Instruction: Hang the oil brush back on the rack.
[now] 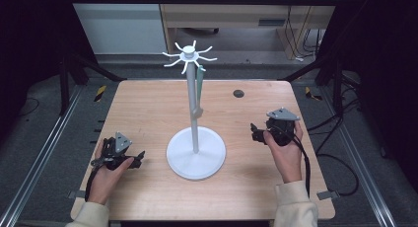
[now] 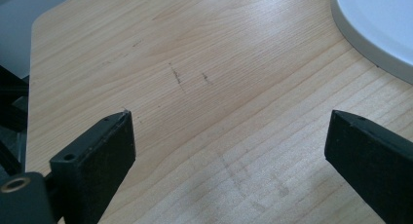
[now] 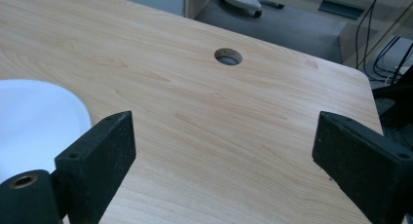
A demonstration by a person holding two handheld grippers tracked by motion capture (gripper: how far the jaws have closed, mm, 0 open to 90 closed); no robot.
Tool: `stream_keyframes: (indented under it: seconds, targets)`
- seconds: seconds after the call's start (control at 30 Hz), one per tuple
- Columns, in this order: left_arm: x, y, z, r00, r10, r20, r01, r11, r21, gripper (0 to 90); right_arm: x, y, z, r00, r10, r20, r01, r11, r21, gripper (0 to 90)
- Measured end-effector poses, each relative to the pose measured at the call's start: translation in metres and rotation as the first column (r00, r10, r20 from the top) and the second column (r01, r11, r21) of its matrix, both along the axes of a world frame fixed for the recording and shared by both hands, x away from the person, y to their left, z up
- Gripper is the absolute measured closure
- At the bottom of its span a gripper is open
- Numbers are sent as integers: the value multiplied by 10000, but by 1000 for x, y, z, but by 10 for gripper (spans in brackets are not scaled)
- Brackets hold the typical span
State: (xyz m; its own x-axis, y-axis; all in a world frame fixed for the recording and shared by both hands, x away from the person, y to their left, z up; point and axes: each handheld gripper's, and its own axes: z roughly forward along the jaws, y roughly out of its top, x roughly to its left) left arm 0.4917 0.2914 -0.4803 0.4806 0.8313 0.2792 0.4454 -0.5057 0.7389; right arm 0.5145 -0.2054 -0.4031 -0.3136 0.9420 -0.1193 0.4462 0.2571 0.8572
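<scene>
While jaws gape, stand (image 1: pixel 195 153) between.

My two hand-held tools are black. The left gripper (image 1: pixel 139 159) carries a grey three-cornered plate on top with small dark holes in it, and a black cable runs from it back along my forearm. The right gripper (image 1: pixel 254 132) has the same grey plate and a longer black cable looping down past my wrist. Both my sleeves (image 1: pixel 295 205) are cream-coloured, with ribbed cuffs. In the left gripper view my jaws are blocky matte black slabs with small round screw holes near the tips, and a brass-coloured ring (image 2: pixel 15 184) sits at the lower left; the right gripper view shows the same build.
</scene>
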Motion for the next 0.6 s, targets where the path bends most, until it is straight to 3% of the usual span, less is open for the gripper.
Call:
stream_keyframes:
  seconds: [0.23,0.4,0.6]
  targets:
    - [0,0,0,10000,-8,-14,8,10000,4,39,3,-2,-13,9992,-58,-399,50,9998,-203,91]
    - [0,0,0,10000,-12,6,12,10000,-10,39,4,-1,-19,9991,-77,-417,68,9998,-213,97]
    - [0,0,0,10000,-42,32,42,10000,-79,38,7,0,-33,9963,-8,-862,-19,9995,-315,98]
